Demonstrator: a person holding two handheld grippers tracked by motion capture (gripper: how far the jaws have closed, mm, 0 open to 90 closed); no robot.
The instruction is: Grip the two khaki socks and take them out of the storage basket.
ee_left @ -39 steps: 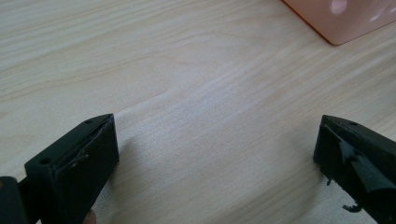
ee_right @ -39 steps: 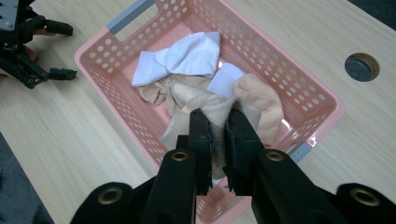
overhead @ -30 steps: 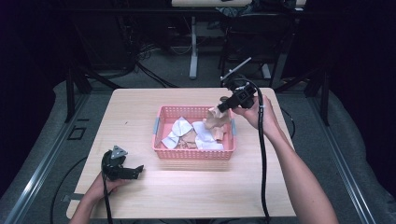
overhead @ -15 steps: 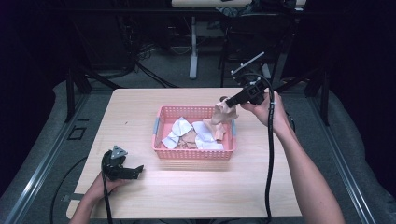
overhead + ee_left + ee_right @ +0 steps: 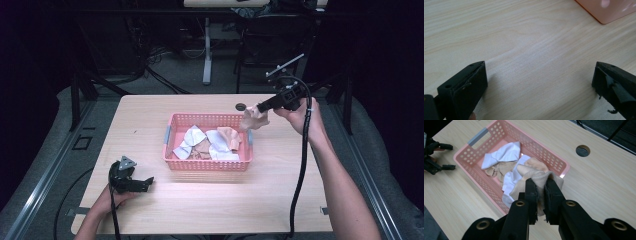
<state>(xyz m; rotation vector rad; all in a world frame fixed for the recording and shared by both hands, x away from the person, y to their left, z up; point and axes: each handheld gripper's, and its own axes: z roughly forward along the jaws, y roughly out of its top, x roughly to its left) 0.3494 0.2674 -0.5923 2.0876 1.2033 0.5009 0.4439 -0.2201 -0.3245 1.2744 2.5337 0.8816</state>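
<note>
a pale wood table (image 5: pixel 210 210) stands on grey floor in a dark room, with a round hole (image 5: pixel 240 106) near its far edge. a pink basket (image 5: pixel 172 156) of white and tan cloths sits mid-table. the right gripper (image 5: pixel 259 107) is raised over the basket's right end, pointing left and slightly down, jaws clenched on a tan sock (image 5: pixel 253 120). the sock hangs bunched, clear of the other cloths, its long axis near vertical. the left gripper (image 5: pixel 146 183) rests on the table near the front left, level, pointing right, jaws wide apart and holding nothing.

A crumpled beige sock (image 5: pixel 253 120) hangs bunched in the air above the pink basket's (image 5: pixel 207 164) right end.
</note>
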